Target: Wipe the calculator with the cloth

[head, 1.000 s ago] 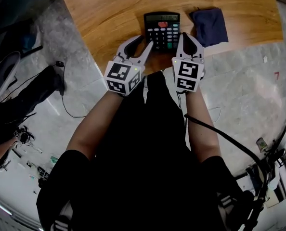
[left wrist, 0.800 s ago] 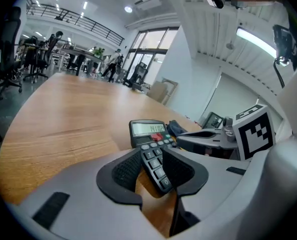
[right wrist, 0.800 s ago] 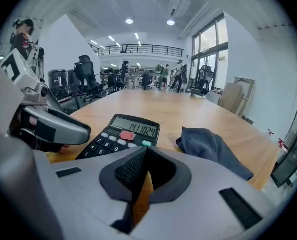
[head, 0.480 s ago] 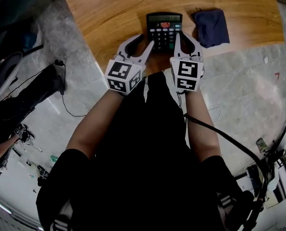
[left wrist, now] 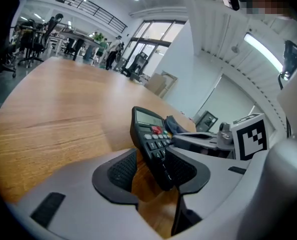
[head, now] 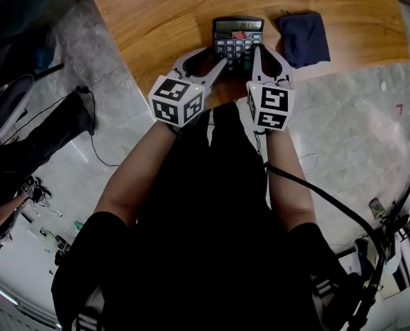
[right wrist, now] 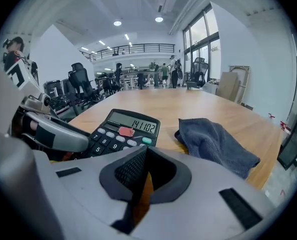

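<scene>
I am working in a big open-plan office hall. I sit at a long wooden table [right wrist: 188, 101] with a pale grain, the size of a meeting table, and a desk calculator [right wrist: 123, 131] lies on it. Behind it stand rows of black swivel office chairs [right wrist: 81, 79] at further desks. A mezzanine with a dark railing [right wrist: 133, 47] runs across the far end, under a high white ceiling set with round lights [right wrist: 117, 23]. Tall windows [right wrist: 208, 49] in dark frames fill one wall, with cardboard-coloured panels [right wrist: 233, 81] leaning beside them. A few people [right wrist: 163, 74] stand far off, too small to make out. The floor [head: 343, 116] below me is grey, stone-patterned and glossy.
</scene>
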